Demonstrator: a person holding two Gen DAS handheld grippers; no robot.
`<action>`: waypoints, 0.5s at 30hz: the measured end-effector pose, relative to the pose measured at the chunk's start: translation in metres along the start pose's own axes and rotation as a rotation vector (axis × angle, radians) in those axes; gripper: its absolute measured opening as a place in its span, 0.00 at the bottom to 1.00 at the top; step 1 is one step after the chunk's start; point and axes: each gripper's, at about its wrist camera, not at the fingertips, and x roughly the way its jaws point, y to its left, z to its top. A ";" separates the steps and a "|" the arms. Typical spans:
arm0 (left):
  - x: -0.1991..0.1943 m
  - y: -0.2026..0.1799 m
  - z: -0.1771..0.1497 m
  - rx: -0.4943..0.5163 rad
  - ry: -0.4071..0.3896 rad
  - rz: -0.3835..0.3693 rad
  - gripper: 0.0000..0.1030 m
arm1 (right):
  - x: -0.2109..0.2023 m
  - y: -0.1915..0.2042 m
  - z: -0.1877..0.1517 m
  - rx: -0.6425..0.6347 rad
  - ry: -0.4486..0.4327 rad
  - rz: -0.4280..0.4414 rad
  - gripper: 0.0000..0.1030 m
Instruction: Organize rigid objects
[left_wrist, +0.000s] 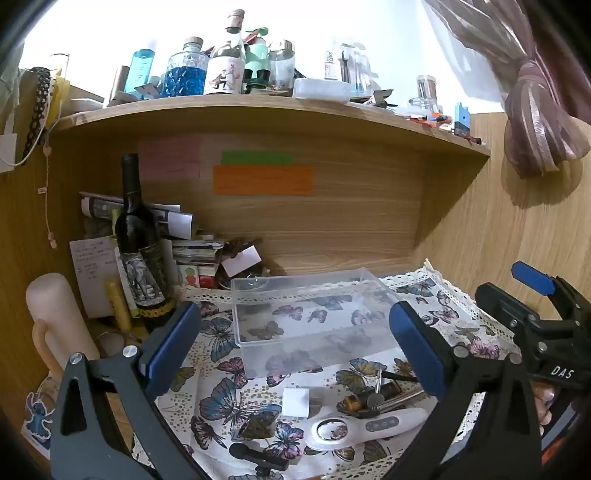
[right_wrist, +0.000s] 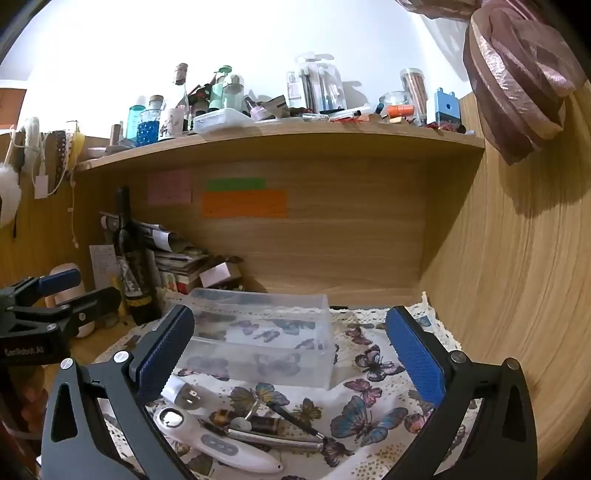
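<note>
A clear plastic box stands empty on the butterfly cloth; it also shows in the right wrist view. In front of it lie a white handheld device, a white charger plug, a brown patterned tube, a metal rod and a thin black stick. My left gripper is open and empty above the items. My right gripper is open and empty, also over them, and shows at the right of the left wrist view.
A dark wine bottle stands at the left with stacked papers and books behind it. A pink mug is at far left. A shelf above carries several bottles and jars. A wooden wall closes the right side.
</note>
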 end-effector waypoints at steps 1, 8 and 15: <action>0.000 0.000 0.000 0.002 0.002 -0.003 1.00 | 0.001 -0.001 0.000 0.001 0.003 0.002 1.00; -0.004 -0.005 0.002 0.018 -0.007 -0.005 1.00 | 0.002 0.002 -0.002 -0.002 0.006 0.006 1.00; -0.004 -0.006 0.002 0.021 -0.015 -0.002 1.00 | 0.004 0.006 -0.006 0.000 0.010 0.009 1.00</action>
